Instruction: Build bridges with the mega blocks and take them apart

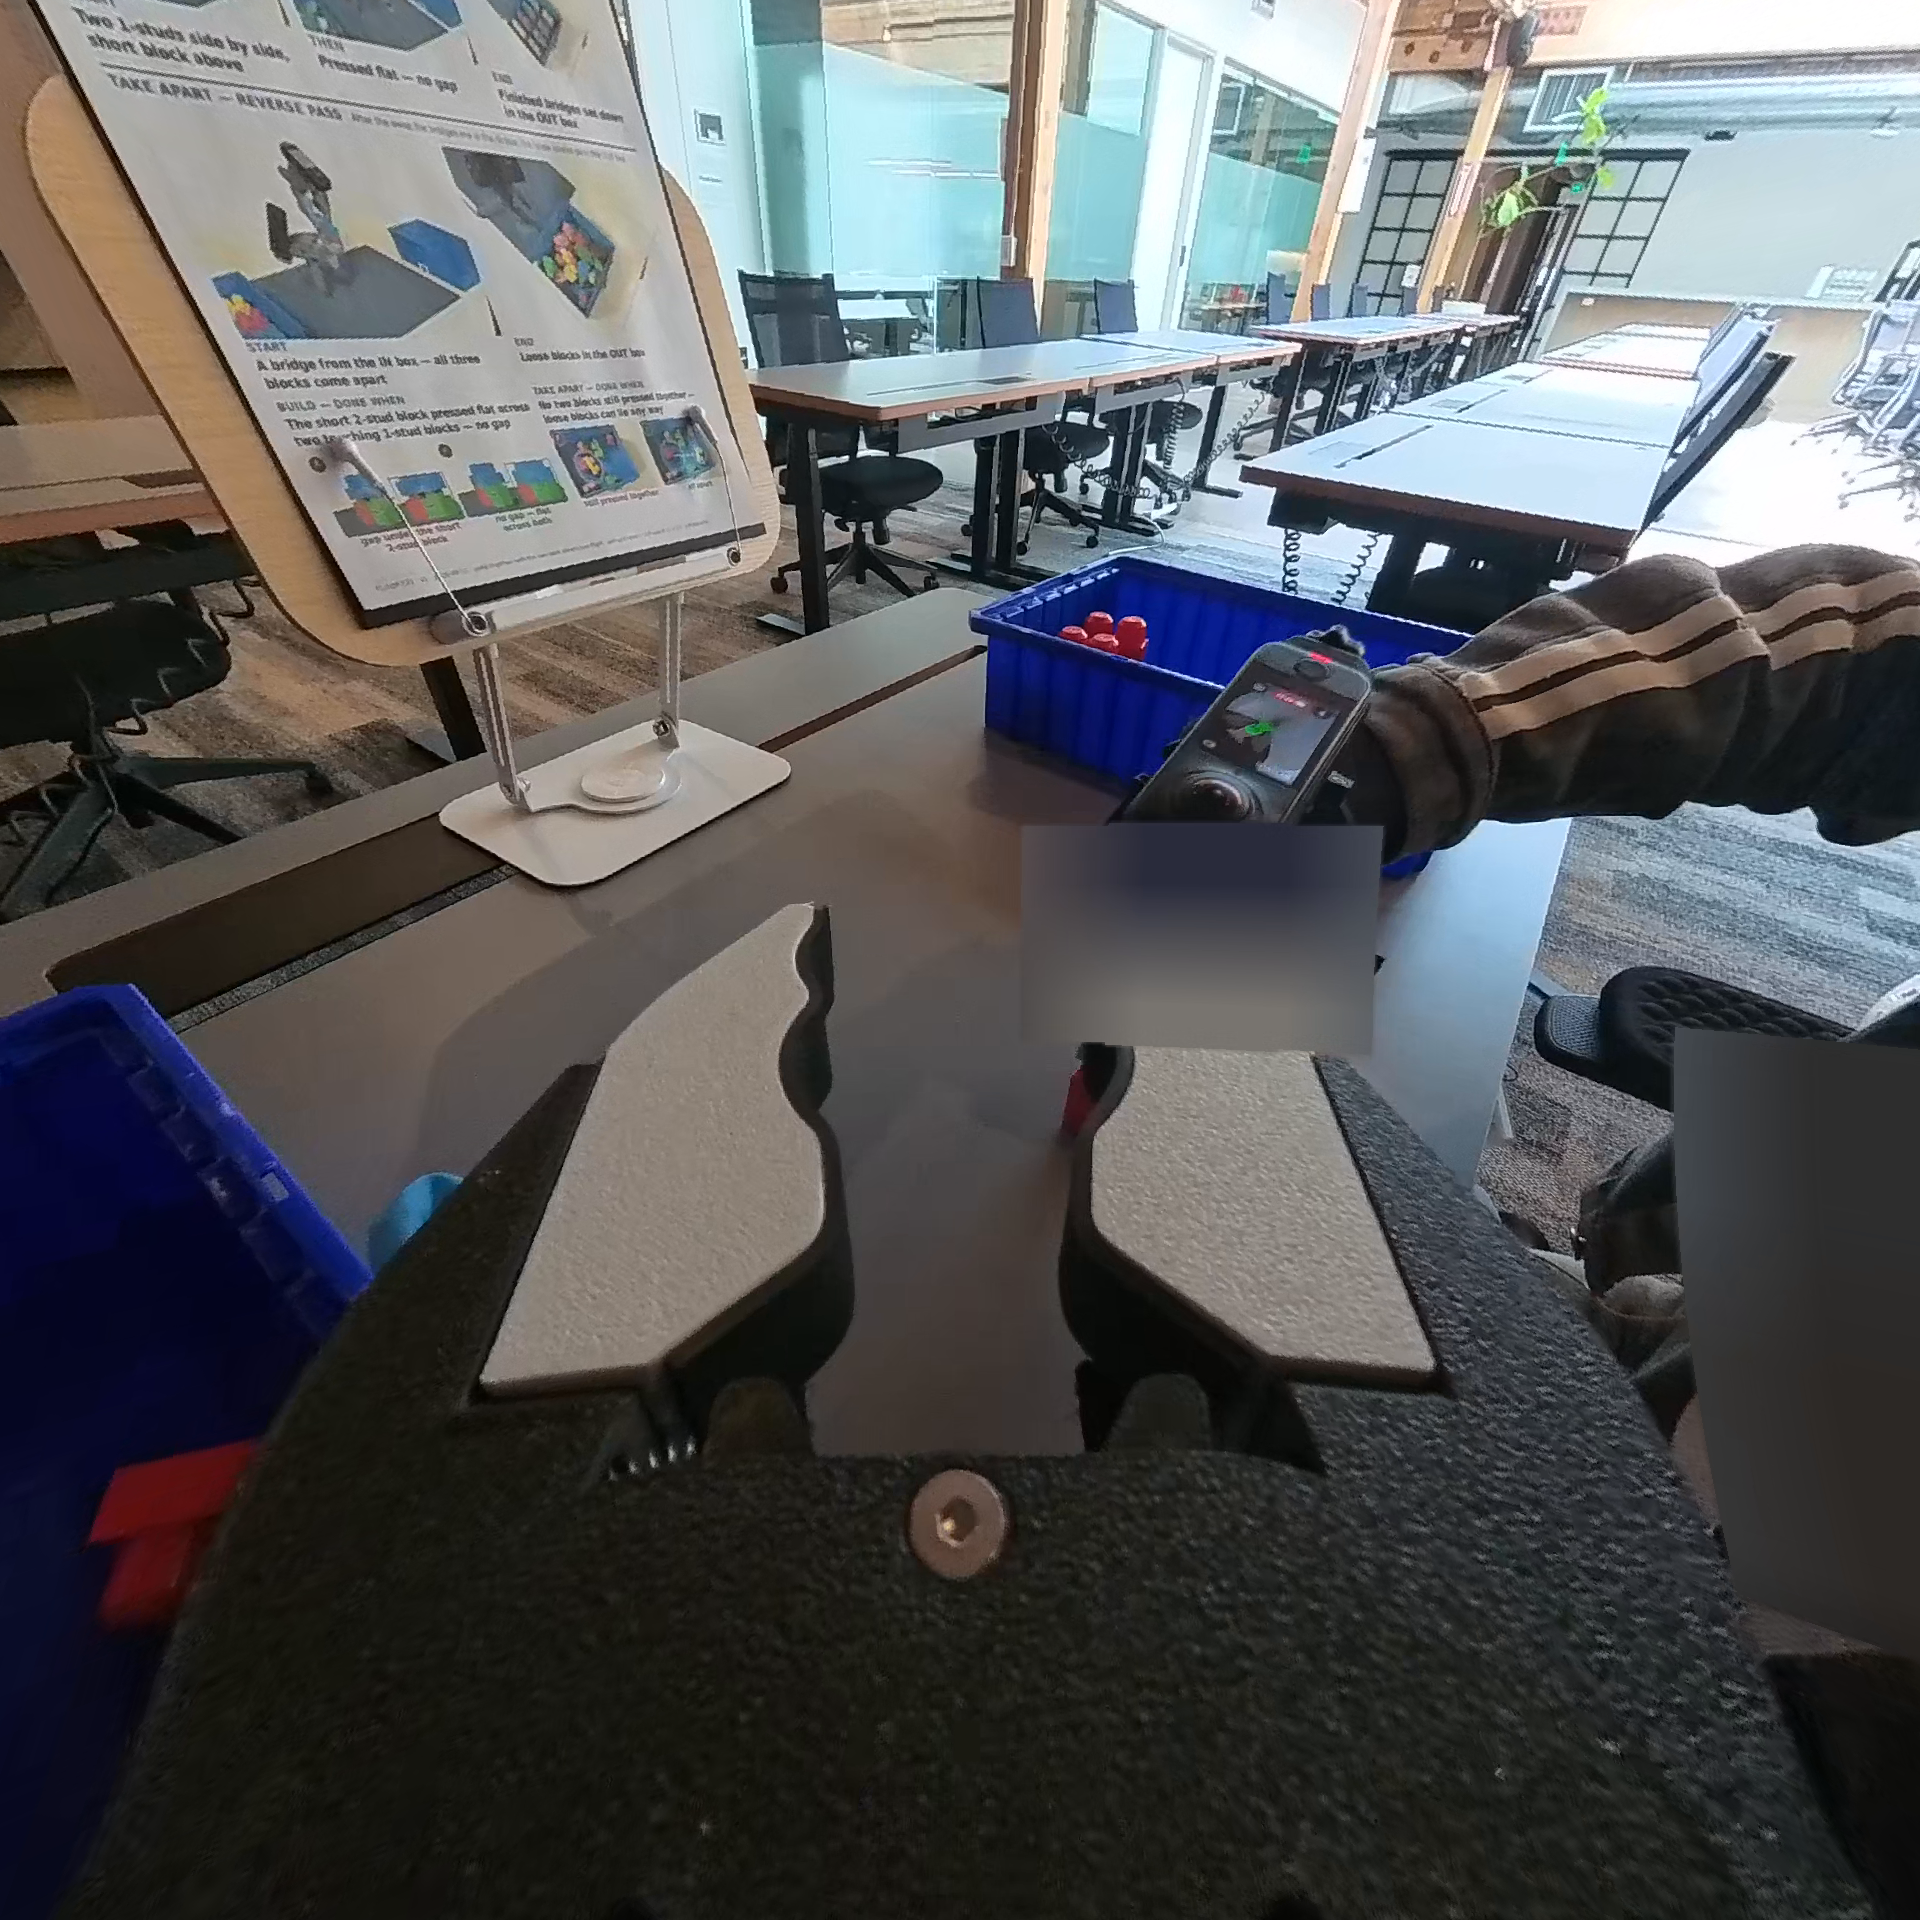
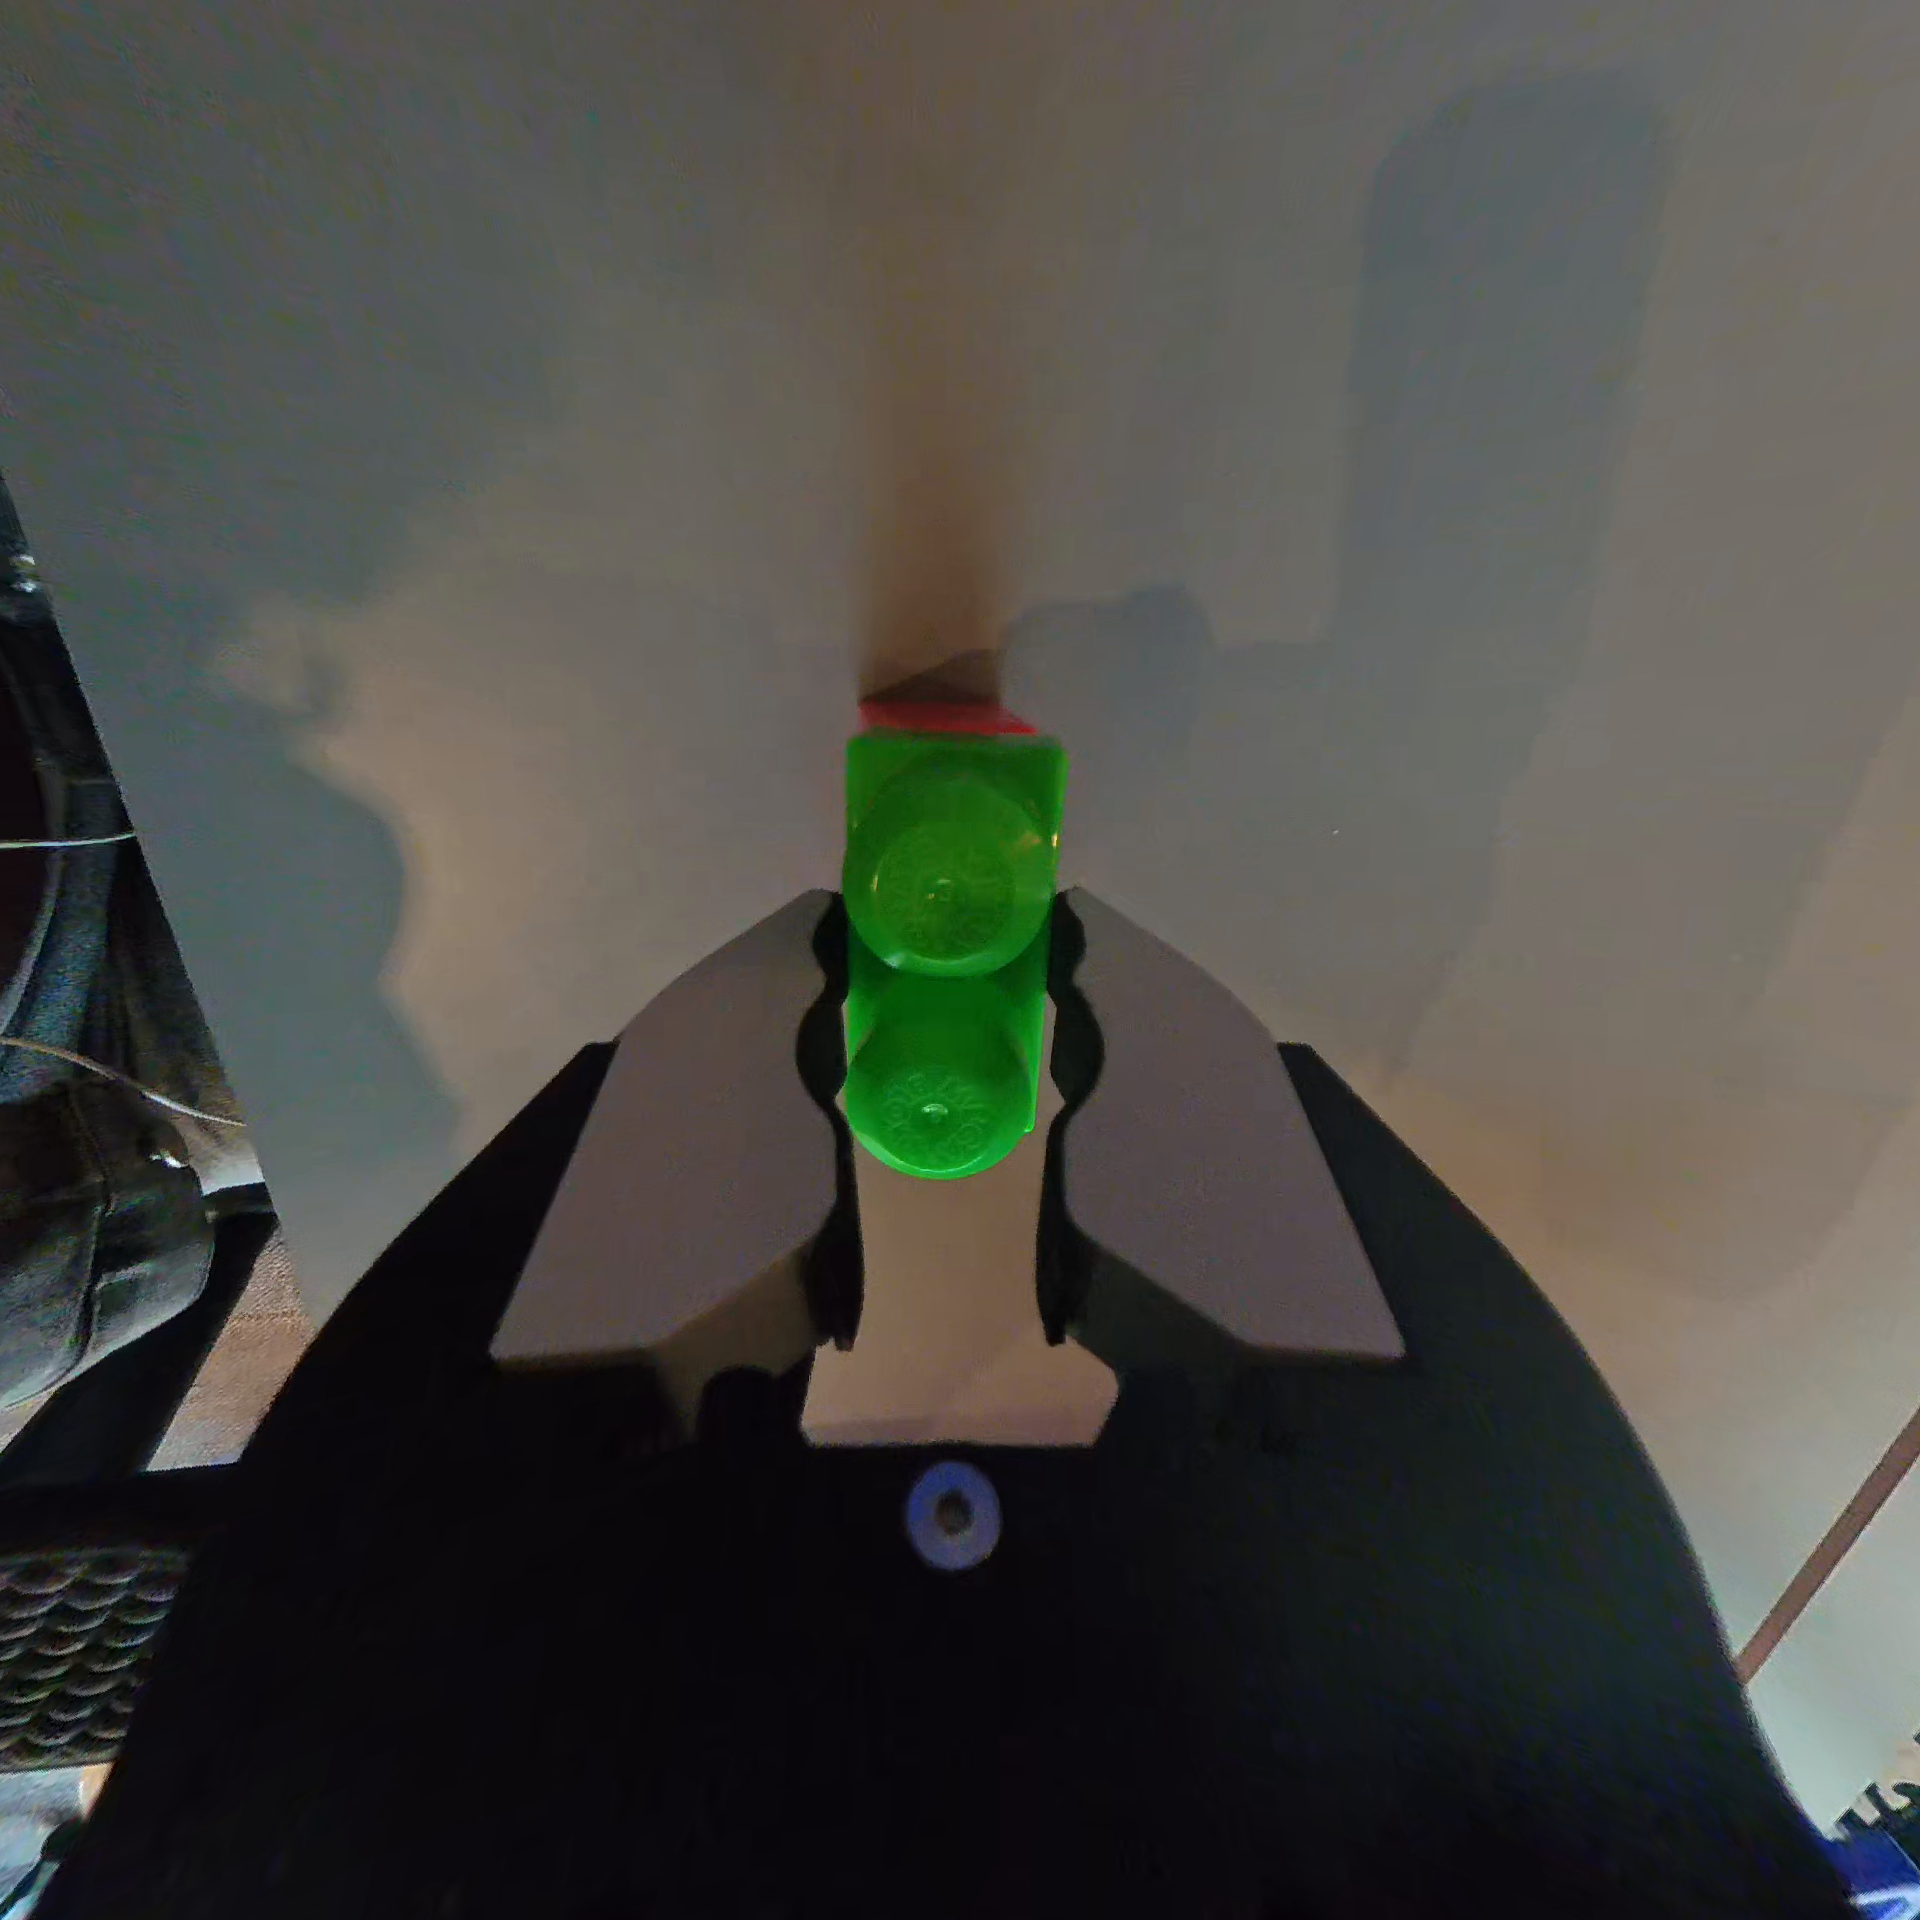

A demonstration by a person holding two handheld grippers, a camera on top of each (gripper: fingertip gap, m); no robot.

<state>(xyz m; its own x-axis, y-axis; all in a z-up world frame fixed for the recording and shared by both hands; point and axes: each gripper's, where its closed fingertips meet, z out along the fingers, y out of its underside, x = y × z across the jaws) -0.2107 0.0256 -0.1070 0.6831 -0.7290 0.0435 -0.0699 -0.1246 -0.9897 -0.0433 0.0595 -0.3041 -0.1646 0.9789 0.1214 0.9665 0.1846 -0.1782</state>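
In the right wrist view my right gripper (image 2: 945, 904) points down at the table and is shut on a green two-stud block (image 2: 940, 935). The block's far end sits over a red block (image 2: 940, 717), of which only an edge shows. In the left wrist view my left gripper (image 1: 951, 1039) is open and empty, low over the dark table (image 1: 623, 987). A bit of the red block (image 1: 1078, 1101) shows by its right finger. The right gripper's camera body (image 1: 1273, 743) shows beyond it, held by a sleeved arm (image 1: 1610, 696). A blur patch hides its fingers.
A blue bin (image 1: 1049, 675) with red blocks (image 1: 1107, 634) stands at the back right. Another blue bin (image 1: 125, 1299) at the near left holds a red block (image 1: 145, 1527) and a light blue one (image 1: 410, 1216). An instruction sheet on a stand (image 1: 416, 312) is at the back left.
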